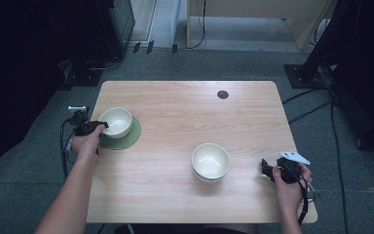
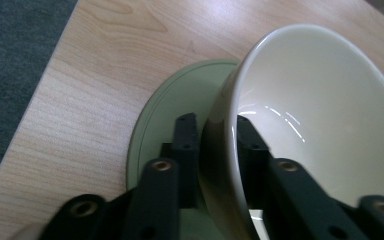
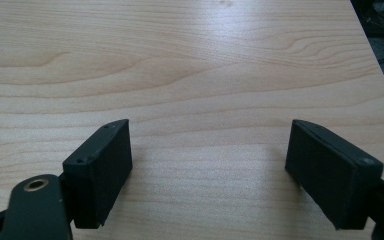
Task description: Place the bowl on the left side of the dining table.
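The bench is pale wood with visible grain and rounded corners. Near its left edge a glossy cream bowl sits on a flat, round, matte green saucer. The left gripper is closed on that bowl's near rim. The left gripper view gives the detail: one black jaw lies inside the smooth bowl wall, the other outside it over the saucer, and the bowl stands tilted there. A second cream bowl rests on bare wood right of centre. The right gripper hovers near the bench's right edge, apart from this bowl. The right gripper view shows its blocky matte jaws spread wide over bare wood, holding nothing.
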A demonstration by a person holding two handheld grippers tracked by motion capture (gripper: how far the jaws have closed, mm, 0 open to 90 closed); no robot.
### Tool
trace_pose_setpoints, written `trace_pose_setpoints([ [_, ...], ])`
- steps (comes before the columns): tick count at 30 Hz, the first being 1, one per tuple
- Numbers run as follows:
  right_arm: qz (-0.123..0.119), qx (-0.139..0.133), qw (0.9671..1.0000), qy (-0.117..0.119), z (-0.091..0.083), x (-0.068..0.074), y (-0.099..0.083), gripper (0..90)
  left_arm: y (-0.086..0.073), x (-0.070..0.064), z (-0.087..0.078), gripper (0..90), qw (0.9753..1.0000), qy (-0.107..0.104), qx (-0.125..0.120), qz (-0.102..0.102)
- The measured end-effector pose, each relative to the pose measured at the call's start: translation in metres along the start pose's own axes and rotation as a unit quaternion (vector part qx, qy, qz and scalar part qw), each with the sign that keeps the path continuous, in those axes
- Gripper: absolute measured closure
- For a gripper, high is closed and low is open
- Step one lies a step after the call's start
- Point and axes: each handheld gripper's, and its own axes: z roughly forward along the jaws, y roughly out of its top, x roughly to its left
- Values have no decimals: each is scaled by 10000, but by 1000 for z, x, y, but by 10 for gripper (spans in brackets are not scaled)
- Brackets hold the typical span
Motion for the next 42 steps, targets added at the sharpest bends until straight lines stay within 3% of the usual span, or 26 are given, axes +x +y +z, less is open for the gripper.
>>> trace_pose_setpoints([
  [1, 1, 1, 10000, 0, 0, 0, 0, 185, -1, 0, 0, 628, 10000, -66, -50, -10],
  [3, 4, 2, 10000, -11, 0, 0, 0, 182, -3, 2, -3, 485, 9995, -271, -163, -92],
  [4, 4, 2, 10000, -11, 0, 0, 0, 182, -3, 2, -3, 402, 9995, -271, -163, -92],
  [5, 2, 0, 10000, -11, 0, 0, 0, 182, -4, 2, -5, 402, 9995, -237, -215, -85],
  [6, -2, -4, 10000, -12, 0, 0, 0, 182, -4, 1, -7, 244, 9995, -200, -245, -42],
  [8, 3, 0, 10000, -13, 0, 0, 0, 181, -5, -2, -13, 115, 9993, -86, -320, 188],
  [10, 17, 0, 10000, -29, 1, 0, 0, 178, -7, -6, -18, 82, 9984, -17, -442, 350],
  [12, 44, 5, 10000, -48, 1, 1, 0, 176, -10, -9, -25, 0, 9967, -94, -567, 569],
  [15, 56, -1, 10000, -58, 1, 2, 1, 173, -14, -12, -32, 0, 9948, -127, -709, 714],
  [21, 74, 17, 9999, -80, 1, 3, 1, 164, -33, -17, -55, 0, 9872, -155, -1165, 1076],
  [25, 75, 17, 9999, -83, 1, 3, 1, 163, -43, -17, -61, 0, 9858, -197, -1236, 1119],
  [29, 75, 17, 9999, -83, 1, 3, 1, 164, -61, -19, -69, 0, 9823, -229, -1356, 1275],
  [37, 74, 16, 9999, -85, 1, 3, 1, 163, -81, -19, -76, 0, 9779, -144, -1446, 1504],
  [42, 76, 22, 9999, -86, 1, 3, 1, 163, -97, -17, -80, 0, 9767, -212, -1475, 1545],
])
